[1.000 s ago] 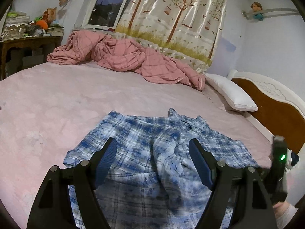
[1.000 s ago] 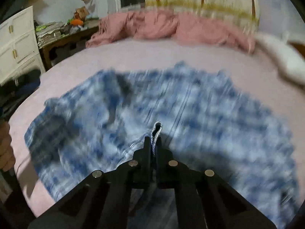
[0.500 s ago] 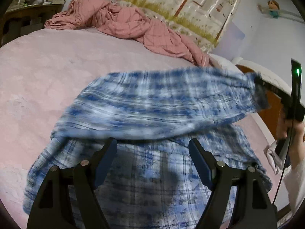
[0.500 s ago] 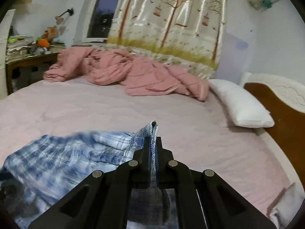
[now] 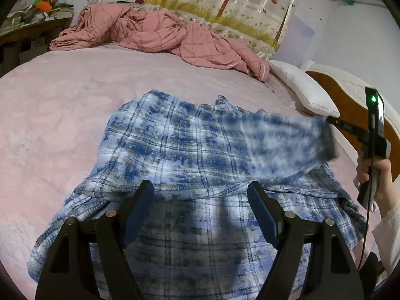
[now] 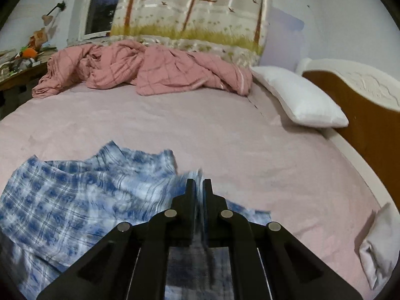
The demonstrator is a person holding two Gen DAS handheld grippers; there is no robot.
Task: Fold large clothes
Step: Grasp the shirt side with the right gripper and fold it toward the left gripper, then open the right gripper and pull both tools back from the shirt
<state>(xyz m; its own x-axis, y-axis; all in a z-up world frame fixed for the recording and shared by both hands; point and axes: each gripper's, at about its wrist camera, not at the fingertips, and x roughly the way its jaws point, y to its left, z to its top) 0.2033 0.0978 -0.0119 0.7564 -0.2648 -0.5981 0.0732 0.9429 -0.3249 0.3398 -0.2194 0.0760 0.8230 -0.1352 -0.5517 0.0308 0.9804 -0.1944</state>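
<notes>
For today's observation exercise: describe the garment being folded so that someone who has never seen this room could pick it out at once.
Start at the wide bed with the pink cover and look at its near side. There lies a blue and white plaid shirt, spread out, one part lifted toward the headboard by the right gripper. The crumpled blanket at the far side is pink; the pillow is plain white.

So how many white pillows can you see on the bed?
2. One big pillow lies by the headboard, next to the pink blanket. A second pillow peeks in at the right edge, partly cut off. More may be hidden.
</notes>
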